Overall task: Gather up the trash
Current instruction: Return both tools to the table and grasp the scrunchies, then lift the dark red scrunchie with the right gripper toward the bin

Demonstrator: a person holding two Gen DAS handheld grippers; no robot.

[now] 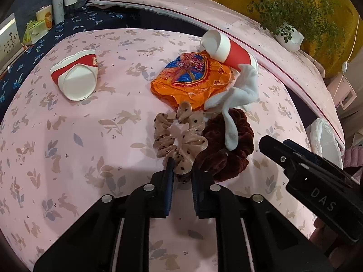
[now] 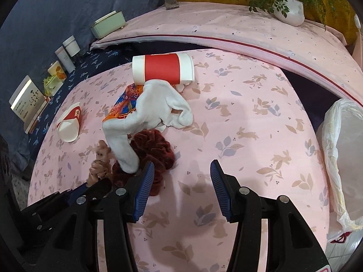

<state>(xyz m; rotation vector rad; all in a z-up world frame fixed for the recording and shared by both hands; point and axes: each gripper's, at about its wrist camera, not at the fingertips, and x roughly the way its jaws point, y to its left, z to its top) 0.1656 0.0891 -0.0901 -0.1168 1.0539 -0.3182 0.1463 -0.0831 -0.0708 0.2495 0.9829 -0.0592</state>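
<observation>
On the pink rabbit-print sheet [image 1: 68, 149] a beige dotted scrunchie [image 1: 179, 133] lies beside a dark red velvet scrunchie [image 1: 215, 158]. My left gripper [image 1: 182, 172] is shut on the beige scrunchie's near edge. A white sock [image 1: 240, 90] drapes over the red scrunchie and an orange snack wrapper [image 1: 192, 79]. One red-and-white paper cup [image 1: 236, 56] lies behind the wrapper, another [image 1: 77, 79] at far left. My right gripper [image 2: 181, 164] is open over bare sheet, its left finger [image 2: 145, 181] against the red scrunchie [image 2: 154, 147].
A white plastic bag [image 2: 340, 147] hangs off the bed's right side. A pink folded cover [image 2: 226, 29] runs along the back with a potted plant [image 2: 288, 9]. Books and jars [image 2: 65, 56] line the dark blue cloth at left.
</observation>
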